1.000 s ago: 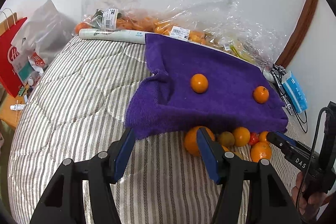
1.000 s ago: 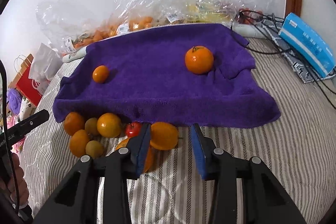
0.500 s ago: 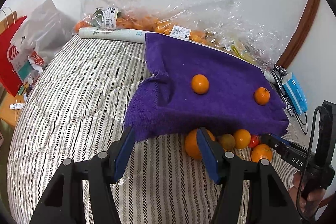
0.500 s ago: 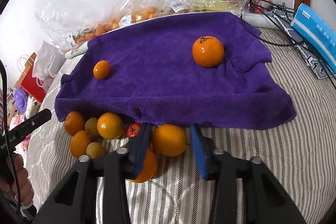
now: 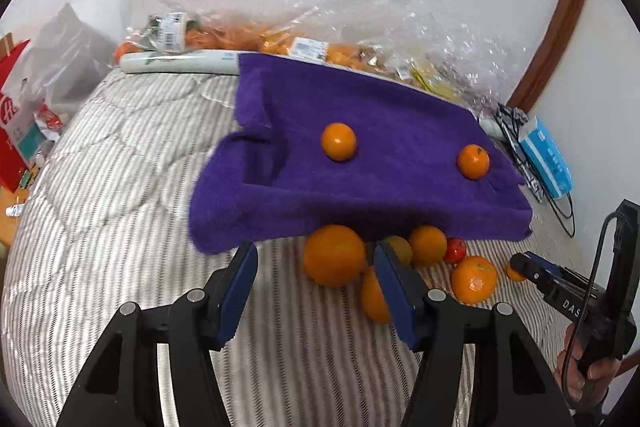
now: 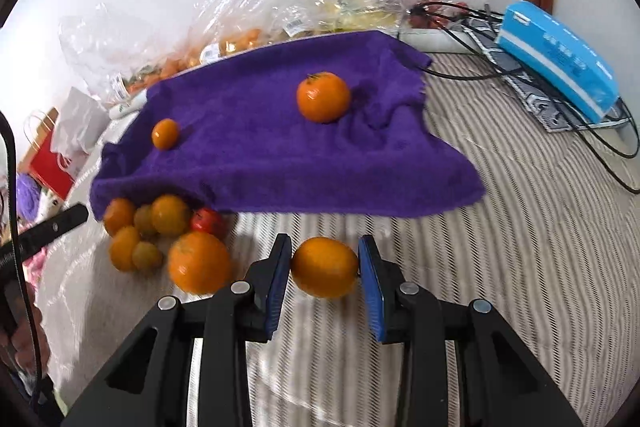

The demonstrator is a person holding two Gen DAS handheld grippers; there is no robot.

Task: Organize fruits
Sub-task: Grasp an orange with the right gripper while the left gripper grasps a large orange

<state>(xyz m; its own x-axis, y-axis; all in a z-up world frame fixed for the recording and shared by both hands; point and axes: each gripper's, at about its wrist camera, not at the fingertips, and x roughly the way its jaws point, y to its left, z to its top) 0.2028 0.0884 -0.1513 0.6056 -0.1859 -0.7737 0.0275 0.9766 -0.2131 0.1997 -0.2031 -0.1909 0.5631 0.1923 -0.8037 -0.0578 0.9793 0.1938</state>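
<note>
Jaws of the right gripper [image 6: 324,277] pinch an orange [image 6: 324,267] above the striped bedding [image 6: 520,247], apparently lifted clear. The left gripper [image 5: 316,287] hangs spread, empty, near the fruit pile [image 5: 400,259].

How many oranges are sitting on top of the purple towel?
2: a small orange near the purple towel's left side and a larger orange toward its right. More may hide beneath the towel's front edge.

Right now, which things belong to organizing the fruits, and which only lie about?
For the job: orange in the right tongs; fruit pile; two oranges on the purple towel.
Lying about: blue box, cables, red paper bag.
</note>
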